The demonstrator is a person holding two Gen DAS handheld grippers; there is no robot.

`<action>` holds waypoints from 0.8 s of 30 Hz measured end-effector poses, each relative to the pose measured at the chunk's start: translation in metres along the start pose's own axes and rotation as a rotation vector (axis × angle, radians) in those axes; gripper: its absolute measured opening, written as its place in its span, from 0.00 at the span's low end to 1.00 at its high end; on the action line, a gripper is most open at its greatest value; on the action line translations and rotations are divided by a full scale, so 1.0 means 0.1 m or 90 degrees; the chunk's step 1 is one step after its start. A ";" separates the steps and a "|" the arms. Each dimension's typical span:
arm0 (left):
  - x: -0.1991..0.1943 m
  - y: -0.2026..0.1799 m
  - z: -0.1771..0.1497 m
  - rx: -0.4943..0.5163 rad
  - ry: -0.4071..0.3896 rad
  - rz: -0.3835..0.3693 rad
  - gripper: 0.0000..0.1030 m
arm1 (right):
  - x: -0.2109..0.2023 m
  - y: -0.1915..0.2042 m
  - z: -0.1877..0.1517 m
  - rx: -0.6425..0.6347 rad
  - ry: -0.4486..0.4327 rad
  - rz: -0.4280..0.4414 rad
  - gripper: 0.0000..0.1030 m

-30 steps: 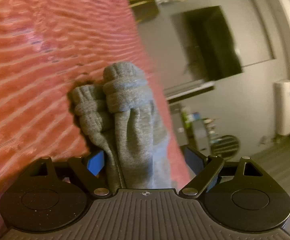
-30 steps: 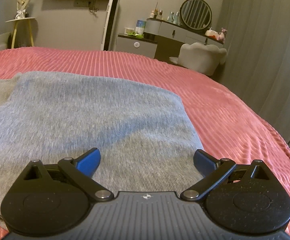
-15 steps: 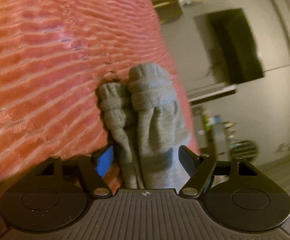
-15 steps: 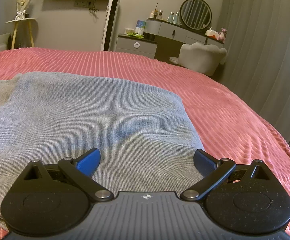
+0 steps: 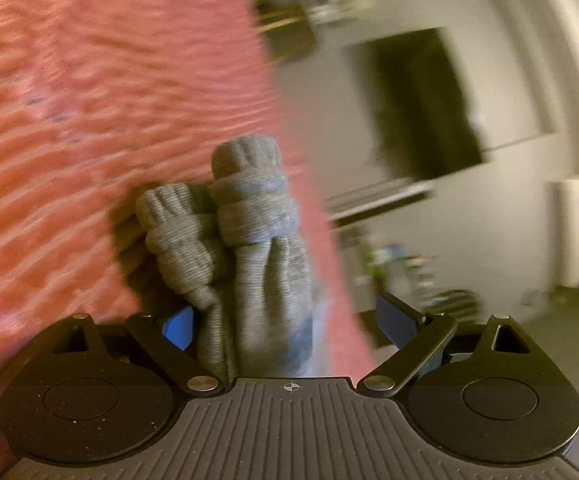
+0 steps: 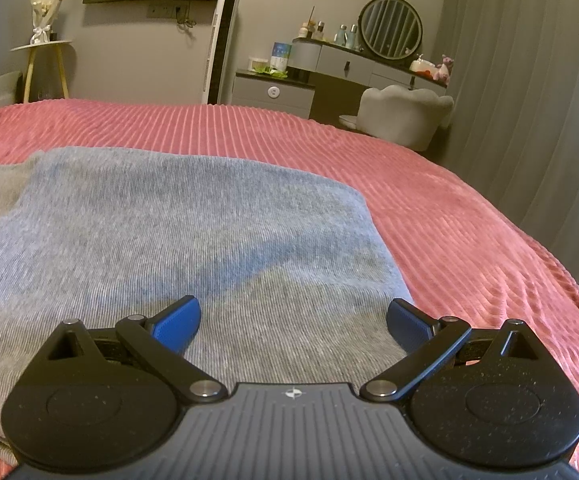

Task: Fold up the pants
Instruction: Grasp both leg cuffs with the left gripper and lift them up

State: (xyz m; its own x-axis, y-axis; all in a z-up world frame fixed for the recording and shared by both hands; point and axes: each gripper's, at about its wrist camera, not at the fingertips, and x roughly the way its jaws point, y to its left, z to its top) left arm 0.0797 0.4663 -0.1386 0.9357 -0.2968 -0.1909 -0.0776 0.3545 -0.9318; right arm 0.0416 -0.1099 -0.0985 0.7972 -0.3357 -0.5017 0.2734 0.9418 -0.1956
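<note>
Left wrist view: the left claw [image 5: 285, 322] is opening, the bunched cuffs of the grey pants [image 5: 245, 240] between its pads, over the pink bedspread [image 5: 89, 120]. The right claw [image 6: 293, 322] stands wide apart over the pants — clamped on nothing — spread flat on the bed.

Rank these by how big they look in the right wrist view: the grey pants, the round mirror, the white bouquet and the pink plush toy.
1. grey pants, by far the largest, though they lie closest to the camera.
2. round mirror.
3. white bouquet, close to the mirror in looks, so that order is unsure.
4. pink plush toy.
</note>
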 end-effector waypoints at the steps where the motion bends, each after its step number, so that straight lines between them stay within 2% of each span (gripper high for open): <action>1: 0.01 0.02 0.00 0.005 -0.002 -0.002 0.92 | 0.00 0.00 0.00 0.001 0.000 0.000 0.96; 4: 0.17 0.07 0.05 -0.013 0.017 0.096 0.89 | 0.02 0.00 0.01 0.003 -0.002 0.001 0.96; 7: 0.30 -0.07 0.07 0.002 0.030 0.142 0.92 | 0.02 0.02 0.01 0.004 -0.004 0.001 0.96; 9: 0.37 -0.17 0.06 0.026 0.031 0.168 0.89 | 0.02 0.01 0.01 0.004 -0.003 0.002 0.96; 10: 0.39 -0.22 0.04 0.051 0.029 0.160 0.80 | 0.03 0.01 0.01 0.004 -0.003 0.002 0.96; 11: 0.39 -0.25 0.03 0.072 0.027 0.161 0.61 | 0.02 0.01 0.01 0.004 -0.003 0.001 0.96; 13: 0.42 -0.20 0.02 0.090 0.034 0.185 0.48 | 0.02 0.01 0.01 0.005 -0.003 0.002 0.96; 15: 0.42 -0.09 0.03 0.058 0.048 0.196 0.43 | 0.03 0.02 0.01 0.005 -0.004 0.002 0.96; 18: 0.37 -0.10 0.04 0.061 0.040 0.167 0.43 | 0.04 0.01 0.01 0.005 -0.005 0.003 0.96; 21: 0.46 -0.11 0.03 0.067 0.052 0.209 0.50 | 0.04 0.02 0.01 0.006 -0.006 0.002 0.96; 24: 0.53 -0.11 0.05 0.069 0.054 0.209 0.52 | 0.05 0.02 0.01 0.006 -0.006 0.003 0.96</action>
State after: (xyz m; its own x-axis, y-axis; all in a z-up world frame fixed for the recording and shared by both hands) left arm 0.1315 0.4514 -0.1371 0.8346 -0.2218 -0.5042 -0.3287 0.5340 -0.7790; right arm 0.0465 -0.1095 -0.1003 0.8034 -0.3316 -0.4945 0.2749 0.9433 -0.1861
